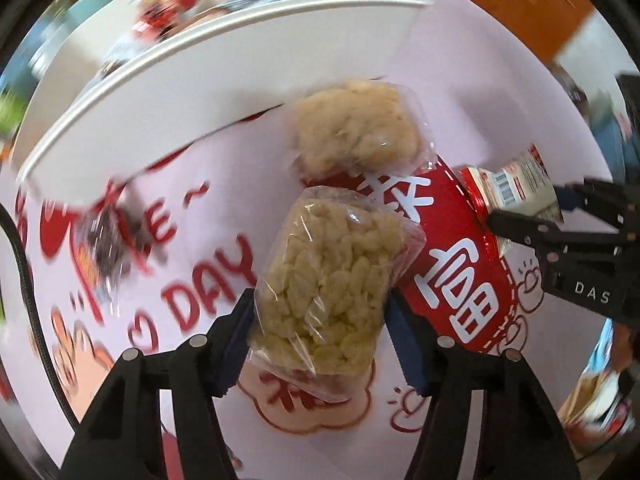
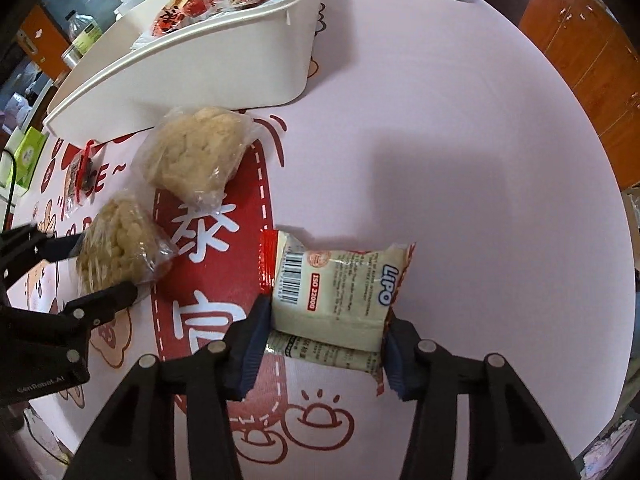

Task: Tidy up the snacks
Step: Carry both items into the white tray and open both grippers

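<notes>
Left hand-held gripper (image 1: 320, 320), pointing down at table (image 2: 460, 140), clamped on rice-puff pack (image 1: 328, 280); right hand-held gripper (image 2: 328, 332), also steeply down, clamped on Lipo pack (image 2: 336, 284). White bin (image 2: 192, 68) behind.

pale yellow rice cake (image 1: 328, 280); cream-and-red lipo packet (image 2: 340, 284); white bin (image 2: 224, 52); pink tablecloth (image 2: 460, 140), red print.

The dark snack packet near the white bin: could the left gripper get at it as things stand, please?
Probably not yet: the left gripper has a rice-puff pack between its fingers. The dark packet itself lies uncovered beside the bin.
</notes>
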The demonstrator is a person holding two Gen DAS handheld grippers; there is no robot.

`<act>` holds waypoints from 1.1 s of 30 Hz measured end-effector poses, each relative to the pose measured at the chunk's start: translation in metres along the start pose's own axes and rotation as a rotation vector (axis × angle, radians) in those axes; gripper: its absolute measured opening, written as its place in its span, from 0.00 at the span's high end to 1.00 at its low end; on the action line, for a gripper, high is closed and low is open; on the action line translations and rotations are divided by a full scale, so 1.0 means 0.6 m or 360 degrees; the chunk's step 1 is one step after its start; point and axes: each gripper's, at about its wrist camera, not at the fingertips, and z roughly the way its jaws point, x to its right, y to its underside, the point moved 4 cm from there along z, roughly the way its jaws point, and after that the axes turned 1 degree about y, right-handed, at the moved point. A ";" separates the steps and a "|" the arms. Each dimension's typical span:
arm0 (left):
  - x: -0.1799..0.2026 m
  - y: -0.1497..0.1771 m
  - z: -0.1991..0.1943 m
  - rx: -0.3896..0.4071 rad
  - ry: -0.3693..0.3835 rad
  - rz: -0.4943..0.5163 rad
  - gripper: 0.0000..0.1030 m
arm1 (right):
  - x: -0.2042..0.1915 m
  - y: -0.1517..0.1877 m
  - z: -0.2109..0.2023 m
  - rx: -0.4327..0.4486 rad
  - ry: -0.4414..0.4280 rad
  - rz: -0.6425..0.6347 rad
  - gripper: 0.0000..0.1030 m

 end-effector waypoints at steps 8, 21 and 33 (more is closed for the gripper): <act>-0.019 0.039 -0.067 0.0142 0.0052 -0.0302 0.41 | -0.017 0.008 -0.037 0.0052 -0.0077 -0.0103 0.52; -0.030 0.006 -0.266 0.0436 -0.0098 -0.0444 0.40 | -0.068 -0.093 -0.183 0.0330 -0.0245 -0.0338 0.52; -0.077 -0.119 -0.461 0.0759 -0.0254 -0.0497 0.40 | -0.099 -0.241 -0.360 0.0757 -0.0227 -0.0431 0.51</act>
